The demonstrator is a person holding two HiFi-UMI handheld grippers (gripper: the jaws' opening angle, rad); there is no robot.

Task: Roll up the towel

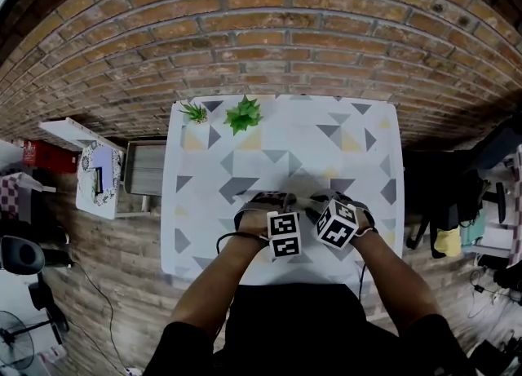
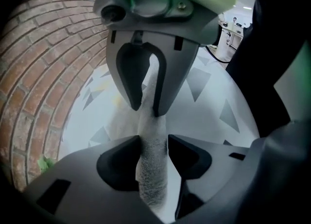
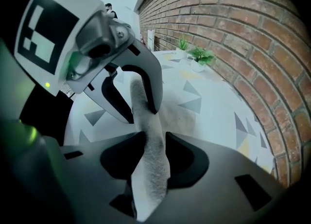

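Observation:
The towel point(image 2: 152, 172) is a white, fuzzy cloth pulled up into a narrow fold. In the left gripper view it fills the gap of my left gripper point(image 2: 154, 145), whose pads press on it. Just beyond, my right gripper point(image 2: 146, 107) pinches the same fold. The right gripper view shows the towel point(image 3: 154, 169) clamped in my right gripper point(image 3: 155, 154), with my left gripper point(image 3: 144, 112) gripping it farther along. The rest of the towel lies flat on the table beyond. In the head view both grippers, left point(image 1: 273, 207) and right point(image 1: 338, 205), sit close together near the table's front edge.
The table point(image 1: 245, 172) has a white cover with grey and yellow triangles. Two small potted plants point(image 1: 243, 113) point(image 1: 194, 112) stand at its far left corner, against a brick wall point(image 1: 269, 32). A low side table point(image 1: 98, 174) and clutter lie to the left on the floor.

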